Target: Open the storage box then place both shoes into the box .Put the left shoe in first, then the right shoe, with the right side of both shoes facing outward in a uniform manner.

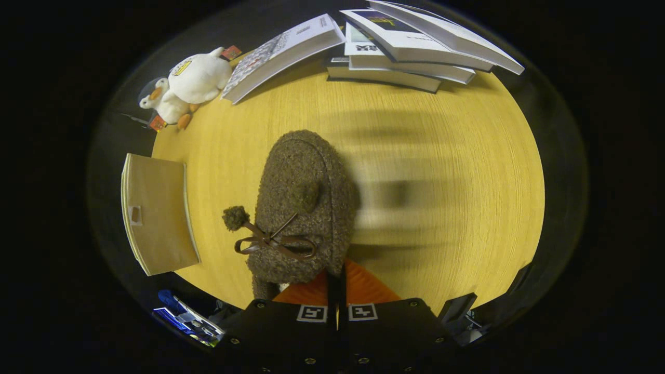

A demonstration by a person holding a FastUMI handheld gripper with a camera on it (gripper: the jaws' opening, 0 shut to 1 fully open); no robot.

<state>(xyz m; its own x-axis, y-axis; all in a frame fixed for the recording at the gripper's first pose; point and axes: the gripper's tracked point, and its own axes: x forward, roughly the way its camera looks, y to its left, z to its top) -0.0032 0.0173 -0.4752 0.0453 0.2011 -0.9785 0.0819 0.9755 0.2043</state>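
Note:
A brown fuzzy shoe (304,208) with a brown bow and pompoms hangs toe-away over the yellow wooden table (441,171). My gripper (336,291) is shut on the shoe's rear rim, its orange fingers (363,288) pressed close together with the rim between them. The beige storage box (156,213) lies to the left of the shoe near the table's edge, its lid side with a small pull tab facing up. The shoe's blurred shadow falls on the table to the right.
A white plush duck (189,85) lies at the far left corner of the table. One book (283,54) lies beyond the shoe, with a stack of books (410,49) beside it at the far edge. Dark objects show past the table's near edge.

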